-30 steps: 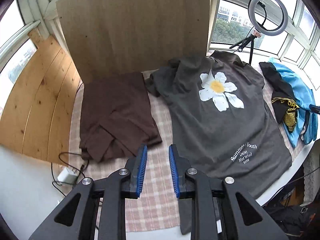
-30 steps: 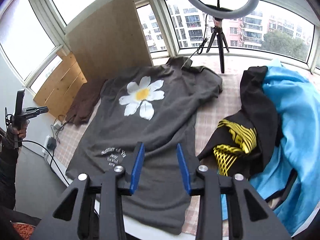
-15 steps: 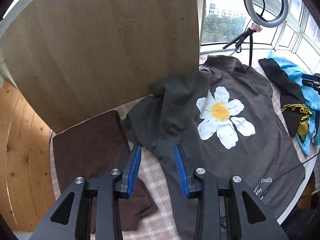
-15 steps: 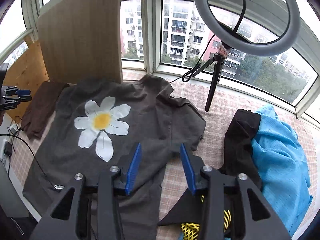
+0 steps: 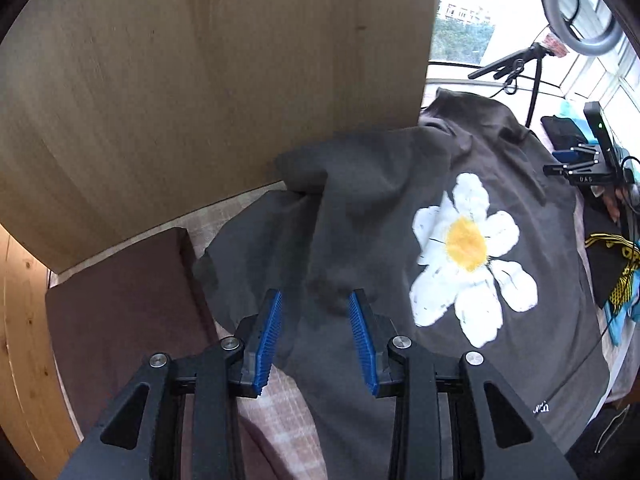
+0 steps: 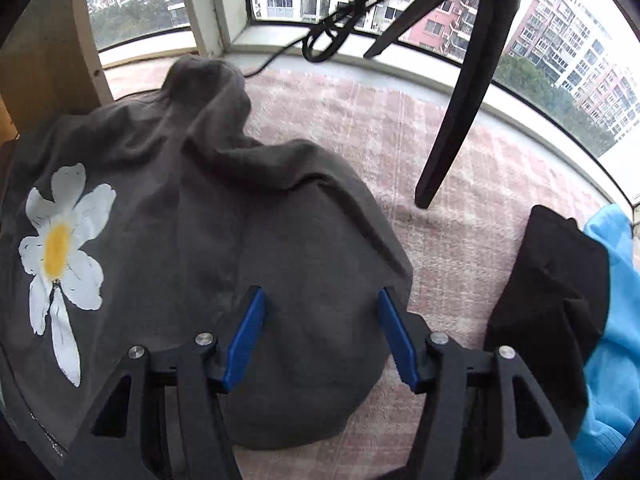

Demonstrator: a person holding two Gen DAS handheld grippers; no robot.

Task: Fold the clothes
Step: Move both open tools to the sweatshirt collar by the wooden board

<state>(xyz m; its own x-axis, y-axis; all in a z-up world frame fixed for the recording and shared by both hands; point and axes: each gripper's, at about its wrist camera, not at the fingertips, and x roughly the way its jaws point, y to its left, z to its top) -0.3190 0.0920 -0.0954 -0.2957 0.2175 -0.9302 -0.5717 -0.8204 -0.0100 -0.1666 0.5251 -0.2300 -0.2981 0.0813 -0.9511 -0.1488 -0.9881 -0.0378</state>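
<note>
Your work surface is a table covered by a pink-and-white checked cloth [image 6: 420, 152], with a tall pale wooden board [image 5: 208, 80] standing upright along its far left side. Spread flat across the cloth lies the dark grey T-shirt with a white daisy print and yellow centre [image 5: 472, 240], print side up; it fills most of the table between the board and the pile on the right. Its 2 sleeves are bunched and folded rather than flat: 1 rumples up against the foot of the board in your left view, the other lies as a rounded flap toward the window in your right view. To the left of the shirt sits a folded dark brown garment [image 5: 120, 308], its edge just beside the grey sleeve. On the right side rest a black garment with yellow lettering [image 6: 548, 292] and a bright blue garment [image 6: 616, 320], touching each other. A black tripod leg [image 6: 460, 120] stands on the cloth near the window.

Your left gripper [image 5: 316, 328] points steeply down over the left sleeve, blue pads apart with nothing pinched. Your right gripper [image 6: 322, 328] hangs over the right sleeve flap, jaws opening wide, fabric below them but not clamped
</note>
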